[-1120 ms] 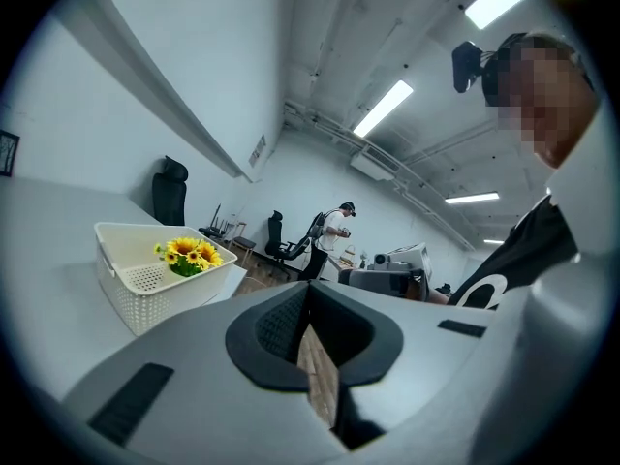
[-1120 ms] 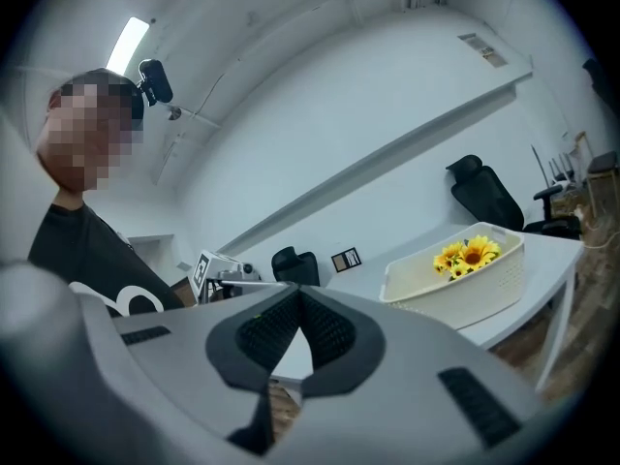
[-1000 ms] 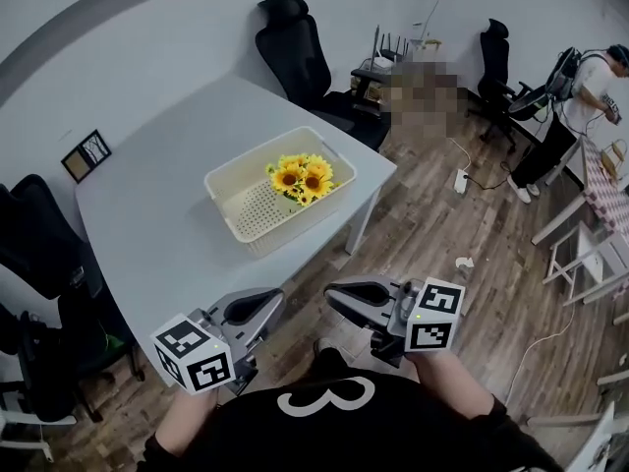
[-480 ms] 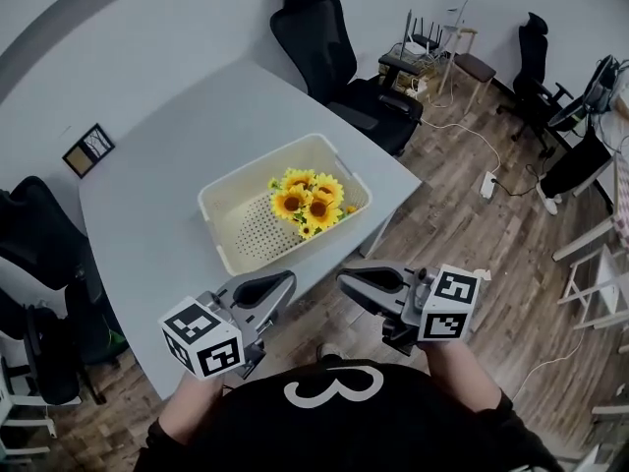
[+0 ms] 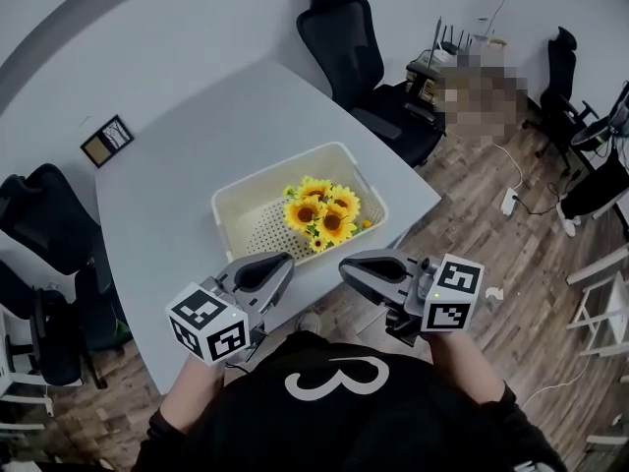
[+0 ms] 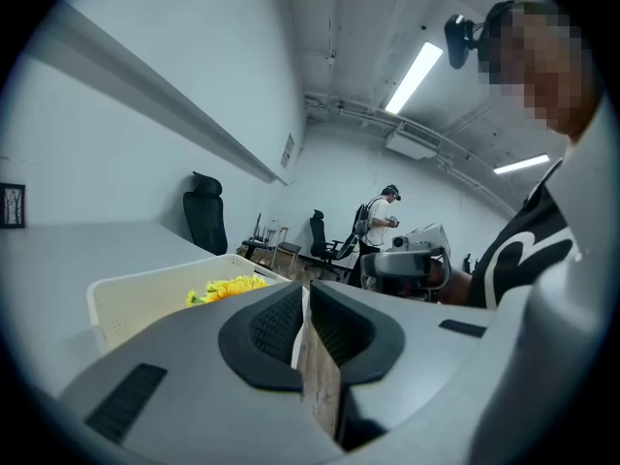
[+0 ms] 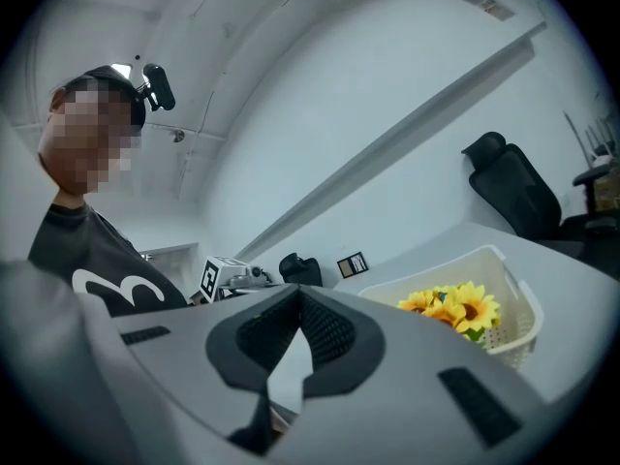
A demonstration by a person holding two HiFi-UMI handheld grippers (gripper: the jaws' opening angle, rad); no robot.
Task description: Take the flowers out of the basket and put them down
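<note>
black shirt, white "3"

One white basket is sitting on one grey table, carrying one bunch of sunflowers with at least four blooms showing. Two grippers, the left gripper and the right gripper, are each wearing one marker cube. At least three black office chairs are standing around. One framed picture is hanging on the wall. One person is standing far back.
</note>
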